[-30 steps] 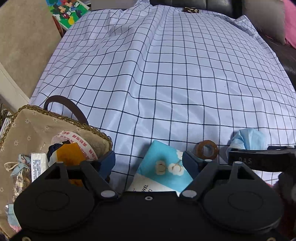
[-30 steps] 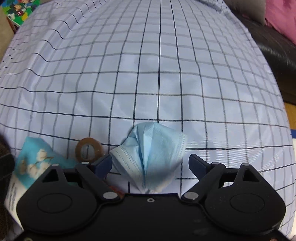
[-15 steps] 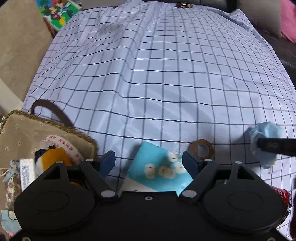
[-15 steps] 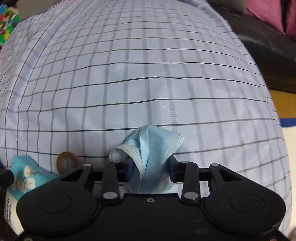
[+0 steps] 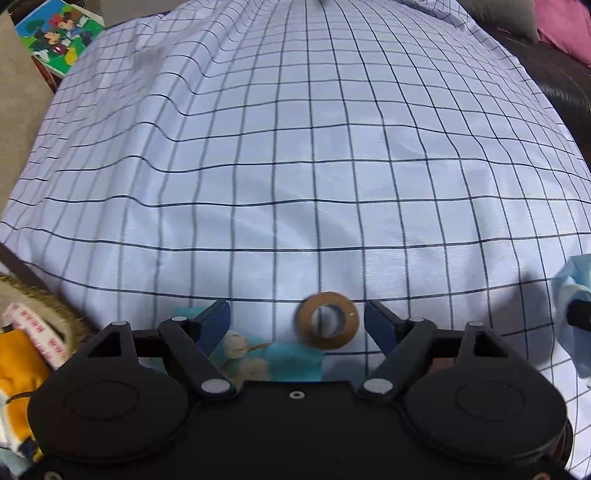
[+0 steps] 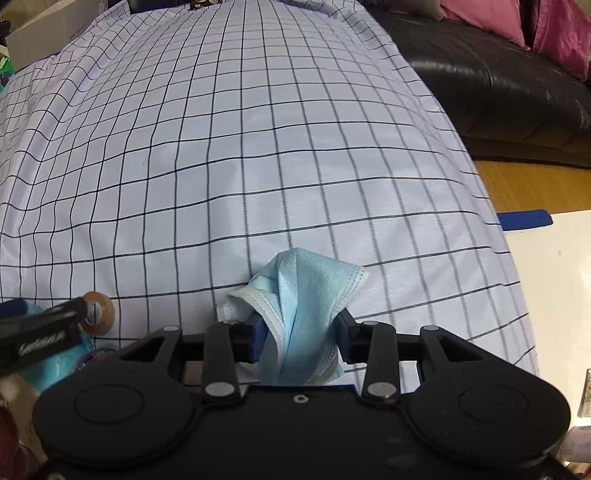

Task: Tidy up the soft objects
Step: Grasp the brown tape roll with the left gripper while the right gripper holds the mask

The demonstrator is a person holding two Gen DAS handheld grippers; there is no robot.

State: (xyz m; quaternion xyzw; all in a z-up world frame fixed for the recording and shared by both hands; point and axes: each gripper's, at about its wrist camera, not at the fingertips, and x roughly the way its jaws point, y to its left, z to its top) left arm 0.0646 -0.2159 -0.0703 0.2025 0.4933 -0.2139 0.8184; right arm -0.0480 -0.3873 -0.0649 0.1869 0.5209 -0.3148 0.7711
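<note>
The right claw is clamped on a pale blue face mask, its two blue pads pinching the crumpled middle so the pleated fabric bunches upward into a loose peak, with the white stitched hems folding over on the left and the rest hanging down between the pads. The mask is held over the near edge of the worktop, which is draped in a white cloth with a dark grid. In the left wrist view the same mask shows at the far right, blurred. The left claw stands fairly wide, gripping nothing, above a brown tape ring and a teal packet printed with white cotton bolls, both lying at the near edge of the worktop. At the near left corner sits a straw-rimmed basket holding an orange soft item and a white roll with red print. A black sofa with pink cushions lies beyond the far right side.
</note>
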